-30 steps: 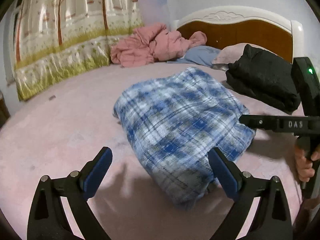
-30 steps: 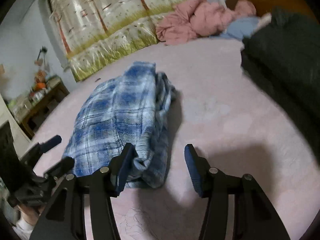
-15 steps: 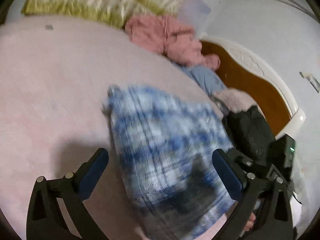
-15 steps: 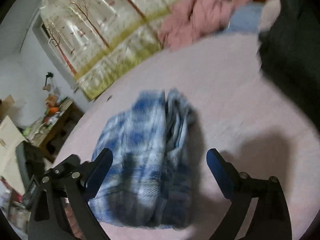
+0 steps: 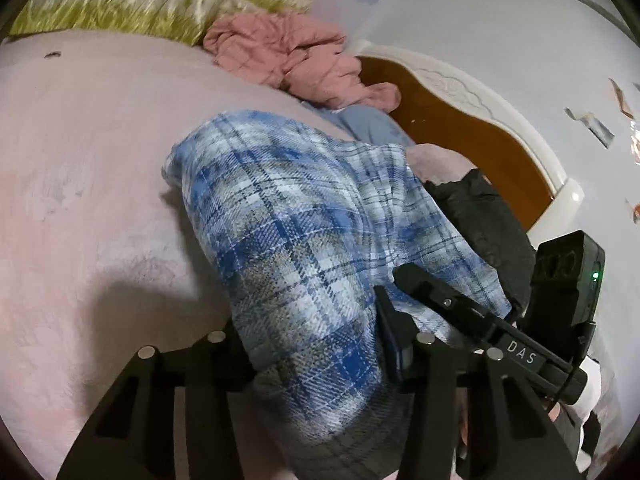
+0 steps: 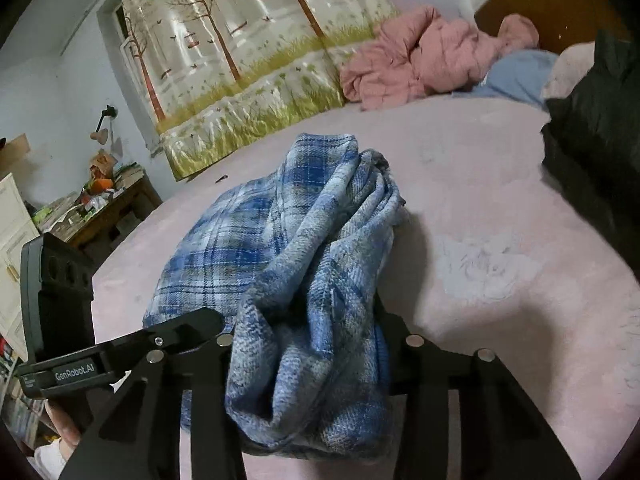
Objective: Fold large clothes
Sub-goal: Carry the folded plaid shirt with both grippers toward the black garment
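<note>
Bedroom, dim light. Pink bedsheet (image 6: 500,200) covers the bed; tree-print curtain (image 6: 248,60) along the far side, wood-and-white headboard (image 5: 472,120) at the head. Crumpled pink quilted jacket (image 6: 432,60) near the pillows, a blue pillow (image 6: 516,74) just beside it. Black garment (image 6: 596,120) lies near the headboard side, well apart from your work. Cluttered wooden desk (image 6: 108,208) off the bed's far corner.

The folded blue plaid shirt (image 5: 312,240) sits mid-bed, bunched into a thick bundle. Your left hand-held gripper (image 5: 312,344) has just closed in and now clamps one near end of the bundle, cloth filling the gap between its fingers. Your right hand-held gripper (image 6: 308,344) has likewise just closed and pinches the other near end, where the layered folds stack up. The two grippers sit close, each visible in the other's view.
</note>
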Action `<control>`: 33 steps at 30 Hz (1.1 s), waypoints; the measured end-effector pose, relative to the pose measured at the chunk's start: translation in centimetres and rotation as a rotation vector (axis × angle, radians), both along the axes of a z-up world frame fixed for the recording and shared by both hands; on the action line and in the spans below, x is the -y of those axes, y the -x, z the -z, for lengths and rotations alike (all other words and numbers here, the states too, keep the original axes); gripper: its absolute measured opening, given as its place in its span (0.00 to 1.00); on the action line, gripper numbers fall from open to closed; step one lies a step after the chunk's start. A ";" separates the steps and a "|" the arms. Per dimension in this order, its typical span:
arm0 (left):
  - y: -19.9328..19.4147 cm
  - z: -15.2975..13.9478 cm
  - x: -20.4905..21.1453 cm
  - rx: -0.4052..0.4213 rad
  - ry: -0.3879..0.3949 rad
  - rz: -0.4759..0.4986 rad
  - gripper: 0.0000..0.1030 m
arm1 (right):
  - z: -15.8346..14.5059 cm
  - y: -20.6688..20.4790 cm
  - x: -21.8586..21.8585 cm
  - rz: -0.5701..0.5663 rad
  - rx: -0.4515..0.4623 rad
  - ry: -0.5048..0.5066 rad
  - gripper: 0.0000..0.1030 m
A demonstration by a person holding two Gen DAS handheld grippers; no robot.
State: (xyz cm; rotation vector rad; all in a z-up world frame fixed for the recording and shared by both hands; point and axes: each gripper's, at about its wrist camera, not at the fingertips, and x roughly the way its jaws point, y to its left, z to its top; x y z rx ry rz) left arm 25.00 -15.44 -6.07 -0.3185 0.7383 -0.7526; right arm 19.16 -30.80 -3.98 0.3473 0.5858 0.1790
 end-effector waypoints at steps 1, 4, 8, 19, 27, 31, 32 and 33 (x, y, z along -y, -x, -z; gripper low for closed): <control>0.4 -0.4 -0.1 0.019 0.005 0.010 0.45 | -0.4 0.4 -0.1 0.011 0.008 0.011 0.43; 2.2 -2.1 -0.5 0.099 0.017 0.033 0.45 | -2.0 2.5 -0.1 0.045 0.048 0.022 0.43; 4.0 -4.9 -0.1 0.182 0.039 0.065 0.45 | -4.9 5.4 -0.2 0.062 0.106 0.060 0.43; 7.9 -15.0 7.8 0.338 0.065 0.214 0.45 | -14.6 13.9 4.3 0.227 0.266 0.093 0.43; 5.2 -19.8 23.0 0.361 0.100 0.442 0.45 | -19.1 17.8 15.6 0.538 0.331 0.099 0.43; 3.5 -18.4 30.1 0.348 0.073 0.521 0.45 | -17.8 17.8 22.1 0.665 0.310 0.061 0.43; 3.0 -17.6 31.5 0.338 0.061 0.526 0.45 | -17.1 17.4 23.6 0.697 0.294 0.048 0.43; 2.5 -16.5 32.8 0.322 0.044 0.528 0.45 | -16.1 16.9 25.1 0.730 0.274 0.037 0.43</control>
